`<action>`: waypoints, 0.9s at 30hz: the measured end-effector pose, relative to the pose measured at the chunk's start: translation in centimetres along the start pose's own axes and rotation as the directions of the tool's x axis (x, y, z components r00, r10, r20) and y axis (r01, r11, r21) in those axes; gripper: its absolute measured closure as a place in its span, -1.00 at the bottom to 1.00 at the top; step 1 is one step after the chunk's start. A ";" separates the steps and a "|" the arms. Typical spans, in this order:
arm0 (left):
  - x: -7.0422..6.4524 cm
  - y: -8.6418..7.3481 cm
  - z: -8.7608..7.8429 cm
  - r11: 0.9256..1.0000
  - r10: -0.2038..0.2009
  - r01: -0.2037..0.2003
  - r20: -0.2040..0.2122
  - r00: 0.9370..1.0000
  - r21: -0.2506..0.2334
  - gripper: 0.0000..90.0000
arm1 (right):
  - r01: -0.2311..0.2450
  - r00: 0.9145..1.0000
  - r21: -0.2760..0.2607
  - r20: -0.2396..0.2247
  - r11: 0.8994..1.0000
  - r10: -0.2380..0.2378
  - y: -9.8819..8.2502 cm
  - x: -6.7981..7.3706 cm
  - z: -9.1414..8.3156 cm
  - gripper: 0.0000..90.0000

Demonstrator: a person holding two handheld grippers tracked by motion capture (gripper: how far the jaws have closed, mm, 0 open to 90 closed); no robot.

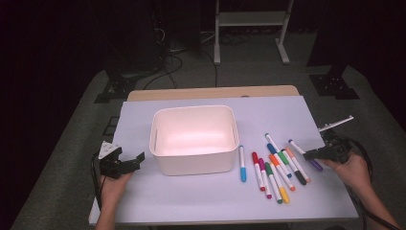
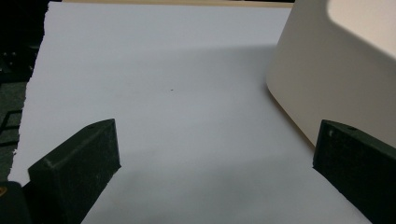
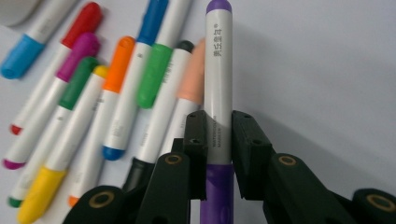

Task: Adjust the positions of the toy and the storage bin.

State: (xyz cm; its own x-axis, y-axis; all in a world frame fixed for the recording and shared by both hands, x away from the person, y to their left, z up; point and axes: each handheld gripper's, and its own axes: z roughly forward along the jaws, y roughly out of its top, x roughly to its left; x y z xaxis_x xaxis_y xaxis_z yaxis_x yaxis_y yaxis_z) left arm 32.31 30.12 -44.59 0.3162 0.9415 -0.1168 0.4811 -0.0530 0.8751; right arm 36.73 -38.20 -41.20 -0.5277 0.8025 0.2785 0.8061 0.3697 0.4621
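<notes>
Clamped on the purple marker (image 1: 305,155), my right gripper (image 1: 320,154) sits at the right edge of the white sheet (image 1: 191,201) in the high view, its jaws pointing left, with the marker lying on the sheet at the right end of the marker row. Beside it to the left lie the other markers (image 1: 275,170), side by side, and the blue marker (image 1: 242,164) lies apart from them, just right of the bin (image 1: 194,139). That white bin stands mid-sheet, open side up. My left gripper (image 1: 129,165) rests at the near left of the sheet, jaws spread wide with nothing between them, pointing right toward the bin and stopping short of its wall. From the left gripper view, both black jaws stand far apart over bare sheet (image 2: 187,93), and the bin's (image 2: 336,79) cream wall rises at the right, close to the right jaw; I cannot tell whether they touch. From the right gripper view, my two jaws are pressed on either side of the purple marker's (image 3: 218,74) white barrel just above its purple end, the barrel running straight away from me. Left of it the peach, black, green, blue-tipped, orange, yellow and magenta markers (image 3: 126,93) lie packed together, the peach one touching the purple marker's barrel.
</notes>
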 end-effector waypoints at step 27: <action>0.1 0.0 -0.1 1.000 -0.004 0.004 0.001 1.000 -0.005 -1.00 | 0.271 0.930 -0.044 -0.247 0.962 -0.273 8.3 10.7 -5.5 0.68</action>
State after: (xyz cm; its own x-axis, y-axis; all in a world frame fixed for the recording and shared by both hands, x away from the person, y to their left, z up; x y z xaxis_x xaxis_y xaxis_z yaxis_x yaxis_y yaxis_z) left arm 32.24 30.24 -44.50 0.3150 0.9413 -0.1211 0.4784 -0.0473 0.8769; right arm 36.25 -29.11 -29.77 -0.7768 0.5296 0.3408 0.6207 0.5521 0.5567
